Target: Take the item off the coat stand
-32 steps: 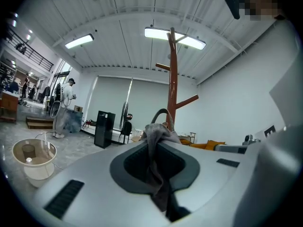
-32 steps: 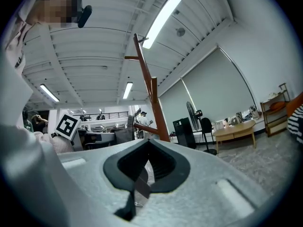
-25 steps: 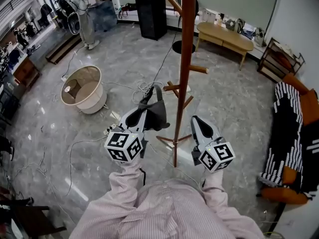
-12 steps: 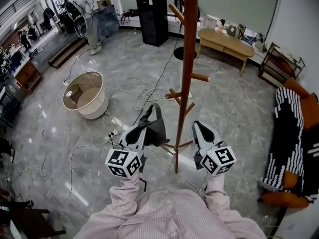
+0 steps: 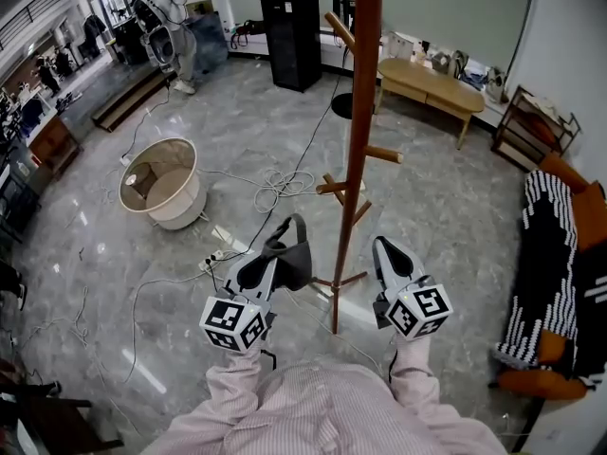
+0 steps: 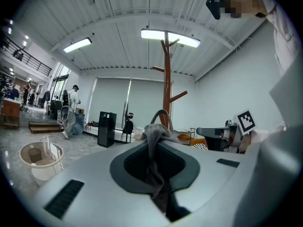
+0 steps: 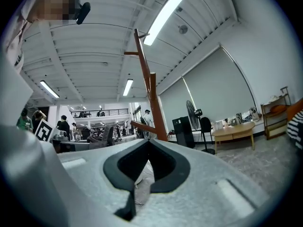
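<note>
The wooden coat stand (image 5: 357, 159) rises from the floor between my two grippers, its pegs bare. My left gripper (image 5: 283, 246) is shut on a dark grey cloth item (image 5: 292, 259) with a looped strap, held left of the pole and clear of the pegs. In the left gripper view the item (image 6: 154, 143) is pinched between the jaws and droops back over them, with the coat stand (image 6: 166, 89) behind it. My right gripper (image 5: 385, 248) hangs right of the pole, shut with nothing in it. In the right gripper view the coat stand (image 7: 150, 100) is just ahead.
A round beige tub (image 5: 161, 178) stands on the floor to the left, with loose cables (image 5: 280, 183) running past it. A black cabinet (image 5: 292, 27) and a low wooden table (image 5: 432, 79) stand at the back. A striped cloth (image 5: 541, 263) lies at the right. A person (image 5: 171, 8) stands far off.
Both grippers have drawn back toward me and a little lower, away from the stand's pegs. The left one still holds the grey item.
</note>
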Motion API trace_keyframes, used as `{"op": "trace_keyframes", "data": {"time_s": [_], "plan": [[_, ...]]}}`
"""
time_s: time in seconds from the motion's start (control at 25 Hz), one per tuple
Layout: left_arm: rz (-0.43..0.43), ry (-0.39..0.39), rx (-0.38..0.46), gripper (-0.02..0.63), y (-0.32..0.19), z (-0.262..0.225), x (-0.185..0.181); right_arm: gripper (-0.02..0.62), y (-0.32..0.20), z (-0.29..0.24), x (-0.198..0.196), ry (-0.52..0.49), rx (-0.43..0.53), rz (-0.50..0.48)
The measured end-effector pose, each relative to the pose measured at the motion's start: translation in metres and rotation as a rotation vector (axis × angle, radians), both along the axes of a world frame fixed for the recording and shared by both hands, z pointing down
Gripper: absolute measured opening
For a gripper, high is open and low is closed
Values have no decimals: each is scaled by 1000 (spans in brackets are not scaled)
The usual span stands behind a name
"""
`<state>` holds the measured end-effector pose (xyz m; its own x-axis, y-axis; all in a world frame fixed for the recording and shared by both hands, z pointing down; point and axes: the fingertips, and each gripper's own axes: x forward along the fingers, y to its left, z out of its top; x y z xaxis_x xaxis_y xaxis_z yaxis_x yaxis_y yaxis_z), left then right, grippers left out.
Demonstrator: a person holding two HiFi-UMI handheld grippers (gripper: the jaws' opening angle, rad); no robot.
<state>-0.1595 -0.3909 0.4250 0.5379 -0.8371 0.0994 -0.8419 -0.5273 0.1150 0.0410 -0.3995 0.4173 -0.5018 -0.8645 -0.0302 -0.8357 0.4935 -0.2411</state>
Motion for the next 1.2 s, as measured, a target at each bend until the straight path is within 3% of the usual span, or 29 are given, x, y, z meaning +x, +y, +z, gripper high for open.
{"op": "trace_keyframes", "data": {"time_s": [1.2], "plan": [[-15,13,1,21,-1,6,-4,5,-9,3,13,9,-7,50]]}}
